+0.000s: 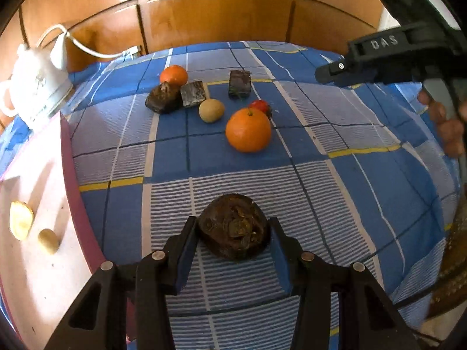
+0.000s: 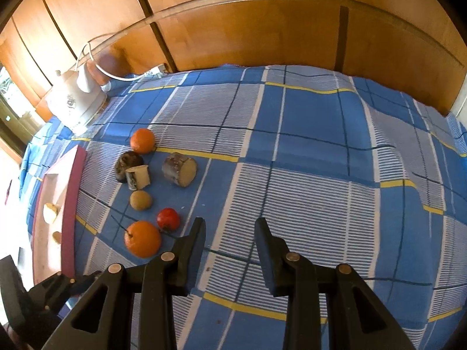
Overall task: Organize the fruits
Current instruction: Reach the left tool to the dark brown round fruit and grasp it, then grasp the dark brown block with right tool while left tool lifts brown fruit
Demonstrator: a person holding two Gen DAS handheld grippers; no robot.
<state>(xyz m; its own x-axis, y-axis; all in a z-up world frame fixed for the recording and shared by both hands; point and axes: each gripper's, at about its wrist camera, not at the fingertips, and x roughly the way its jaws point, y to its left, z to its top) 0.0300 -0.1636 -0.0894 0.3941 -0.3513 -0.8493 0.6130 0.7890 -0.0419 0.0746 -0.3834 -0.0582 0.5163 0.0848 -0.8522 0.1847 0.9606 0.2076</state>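
With the left gripper [image 1: 233,230] jaws pinching a dark shrivelled fruit [image 1: 233,226] just above the checked bedsheet [image 1: 335,192], carrying is under way; next, I judge, it goes into the pink tray [image 1: 43,180].

Cloth [image 2: 306,134] blue-white plaid, yellow stripes; oranges [image 1: 248,130] bright orange; tomato [image 2: 168,219] red; kettle [image 1: 38,93] white; tray [image 1: 43,175] pink.

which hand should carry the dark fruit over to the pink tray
Left. Its tool already grips the dark fruit, and the pink tray lies on its side. The right tool is empty.
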